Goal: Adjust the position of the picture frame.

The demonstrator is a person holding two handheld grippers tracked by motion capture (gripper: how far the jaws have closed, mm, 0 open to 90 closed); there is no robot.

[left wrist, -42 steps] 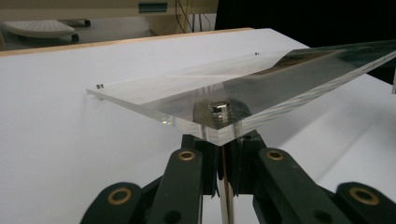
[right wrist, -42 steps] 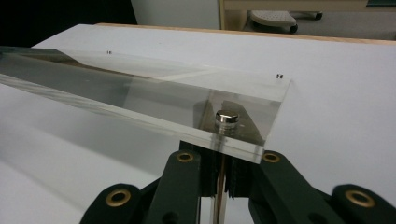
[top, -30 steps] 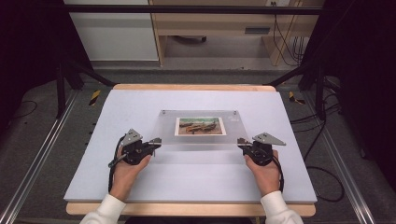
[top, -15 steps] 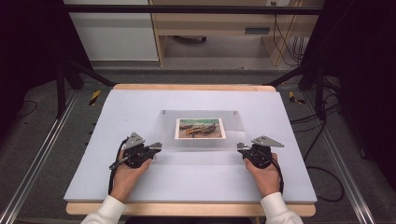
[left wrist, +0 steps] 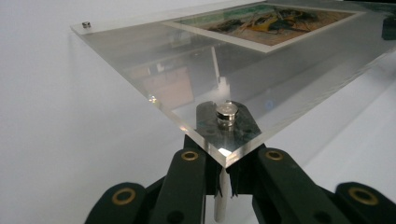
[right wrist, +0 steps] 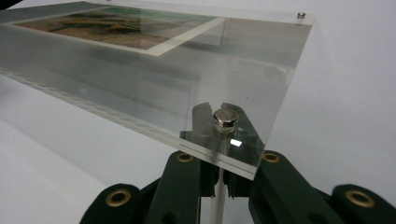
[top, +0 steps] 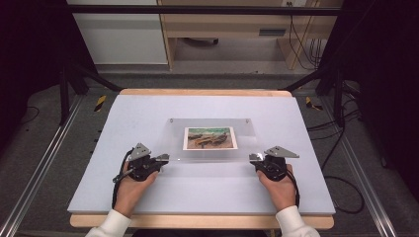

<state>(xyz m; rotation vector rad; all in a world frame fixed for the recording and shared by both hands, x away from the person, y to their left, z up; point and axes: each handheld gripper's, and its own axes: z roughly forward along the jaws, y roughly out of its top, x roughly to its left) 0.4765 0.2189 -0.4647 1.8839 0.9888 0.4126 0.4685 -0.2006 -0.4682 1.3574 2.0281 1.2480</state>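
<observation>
Acrylic frame (top: pixel 212 140) with a boat print (top: pixel 209 138), lying mid-counter (top: pixel 148 106) on short metal standoffs. My left tongs (top: pixel 165 158) are clamped on the near-left standoff post (left wrist: pixel 221 196) beneath its cap; my right tongs (top: pixel 253 157) are clamped on the near-right post (right wrist: pixel 216 191).

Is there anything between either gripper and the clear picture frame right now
Nothing visible. The left gripper is shut on the standoff post under the clear acrylic frame's near left corner, and the right gripper is shut on the post at its near right corner.
</observation>
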